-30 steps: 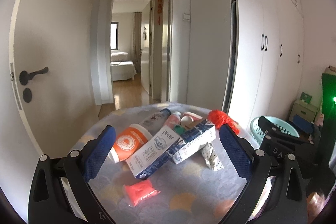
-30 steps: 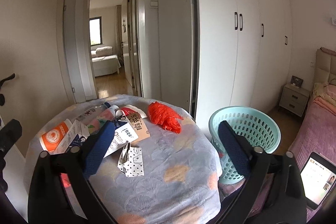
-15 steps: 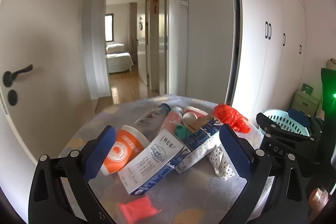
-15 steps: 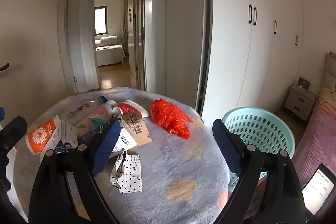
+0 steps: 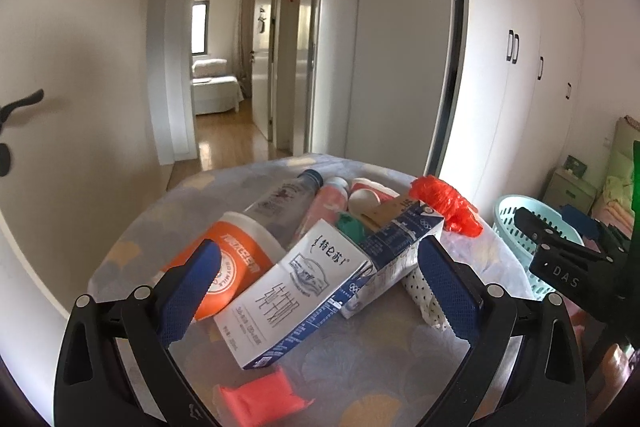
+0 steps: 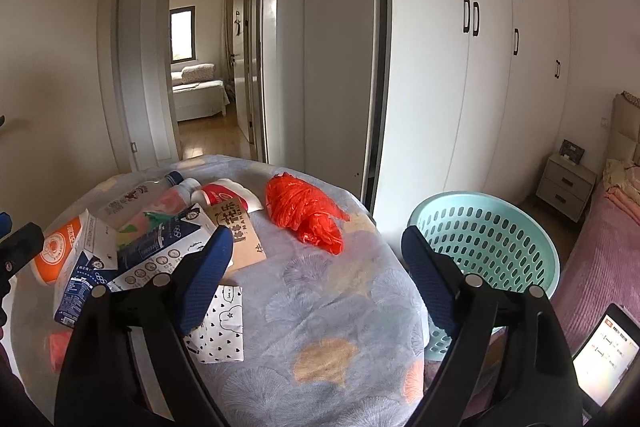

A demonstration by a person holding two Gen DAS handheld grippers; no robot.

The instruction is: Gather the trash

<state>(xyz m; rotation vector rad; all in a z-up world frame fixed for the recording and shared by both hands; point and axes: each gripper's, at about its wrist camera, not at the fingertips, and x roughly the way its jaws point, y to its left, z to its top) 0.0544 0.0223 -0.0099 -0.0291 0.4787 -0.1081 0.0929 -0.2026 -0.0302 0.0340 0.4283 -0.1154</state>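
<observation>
Reaching over the table (image 6: 320, 307), both grippers were found empty: the left gripper (image 5: 320, 291) released, framing a milk carton (image 5: 296, 291) at centre; the right gripper (image 6: 316, 267) narrowing, the basket (image 6: 486, 239) at right. Carton sides should be squared before clenching.

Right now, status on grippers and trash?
Left gripper open over milk carton. Right gripper closing, nothing between jaws. Trash heaped on table; basket beside it. Path clear.

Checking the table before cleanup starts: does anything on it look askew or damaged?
Yes. The milk cartons lie tipped and piled across an orange cup and bottles, and the red plastic bag is crumpled. No spill shows on the tablecloth.
</observation>
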